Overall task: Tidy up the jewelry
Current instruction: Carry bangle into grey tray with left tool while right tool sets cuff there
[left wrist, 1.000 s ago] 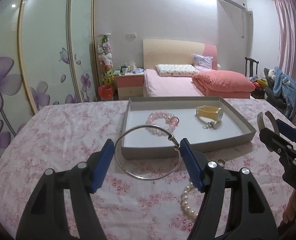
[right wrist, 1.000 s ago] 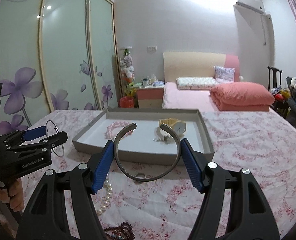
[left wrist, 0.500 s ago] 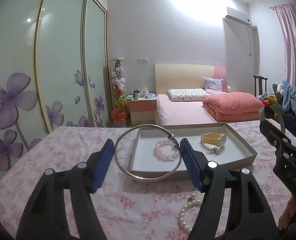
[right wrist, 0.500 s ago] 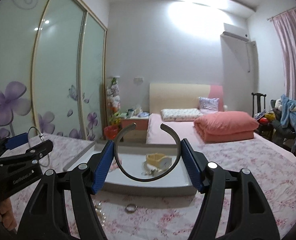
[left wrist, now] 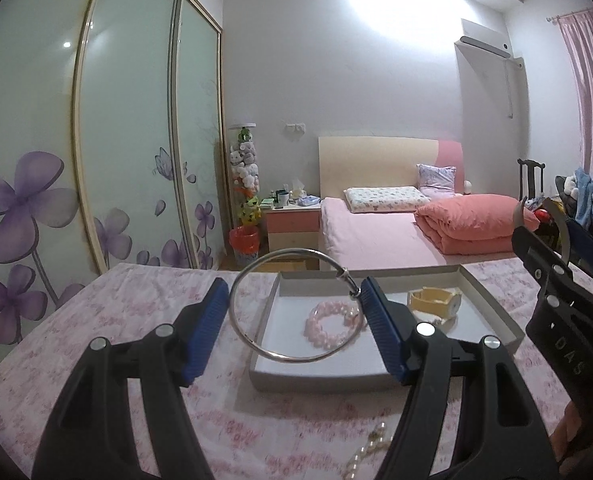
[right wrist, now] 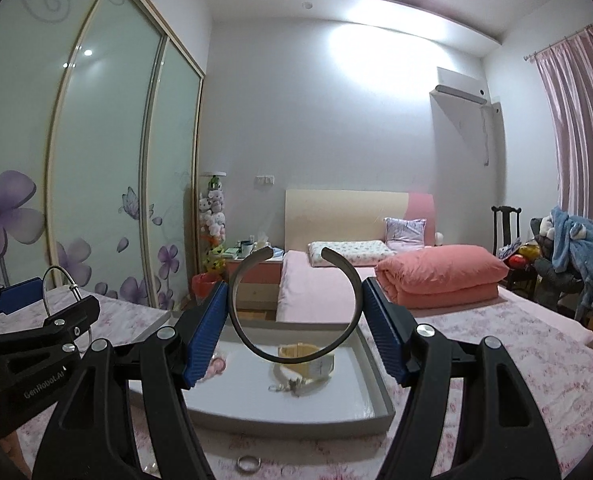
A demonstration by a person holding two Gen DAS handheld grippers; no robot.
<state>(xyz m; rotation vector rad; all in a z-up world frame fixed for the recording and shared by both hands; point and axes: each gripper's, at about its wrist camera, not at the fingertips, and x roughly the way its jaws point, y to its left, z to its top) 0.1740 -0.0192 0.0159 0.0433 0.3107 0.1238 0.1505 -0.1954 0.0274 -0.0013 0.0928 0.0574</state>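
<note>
Left tongs [left wrist: 296, 320]: clamped across a thin silver bangle [left wrist: 292, 356], blue pads pressing its two sides. The ring stands upright between the pads, its small clasp bead at the upper right, touching the right pad. The bangle is held in the air just in front of the near left corner of the tray [left wrist: 316, 380].

Right tongs [right wrist: 294, 328]: clamped on a dark open cuff bracelet [right wrist: 296, 354], pads against both sides, gap of the cuff facing up. The cuff hangs above the near part of the tray [right wrist: 376, 396].

Tray: shallow, grey rim, white floor, resting on the bench [left wrist: 96, 320], which is covered in a pink floral cloth. Inside it:
- pink bead bracelet [left wrist: 328, 324], left of centre
- yellow watch [left wrist: 434, 302] to the right of the beads, small metal charms lying at its near side

Loose on the cloth in front of the tray:
- a plain metal ring [right wrist: 248, 463], near edge of the right wrist view
- a pearl strand [left wrist: 370, 448], partly hidden behind the right finger of the left tongs

Each pair of tongs shows at the edge of the other's view, the two well apart, side by side.

Background: a bed with a pink quilt [right wrist: 436, 276].
</note>
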